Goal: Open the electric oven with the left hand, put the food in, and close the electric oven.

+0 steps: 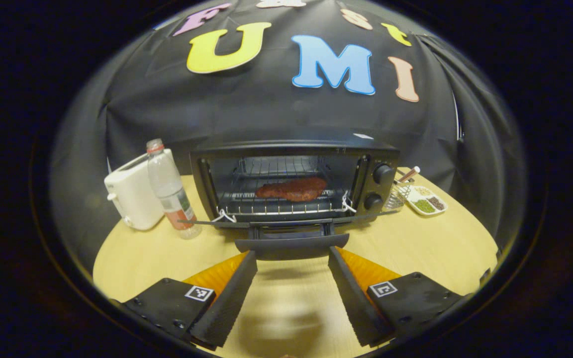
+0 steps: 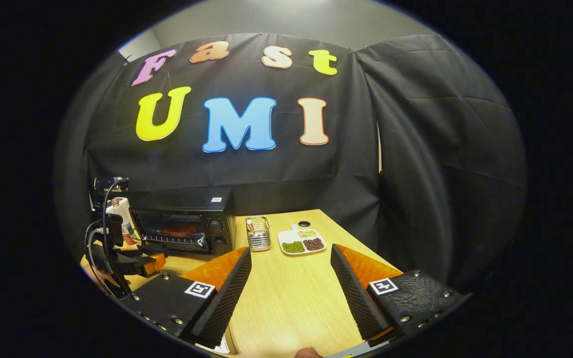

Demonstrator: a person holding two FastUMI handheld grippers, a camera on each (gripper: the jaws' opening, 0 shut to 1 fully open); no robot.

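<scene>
Right now the black electric oven (image 1: 294, 181) stands on the pale wooden worktop (image 1: 416, 243) with its glass door dropped flat, a reddish-brown slab of meat (image 1: 292, 189) lying on the wire rack inside. Just before the door's handle, the left gripper (image 1: 292, 253) is spread wide, holding nothing. Well off to the side, the right gripper (image 2: 291, 258) hangs equally wide and empty above the bare wood.

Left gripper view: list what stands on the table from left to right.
Toaster → water bottle → electric oven, door down, food on its rack → wire basket → sectioned plate.
</scene>
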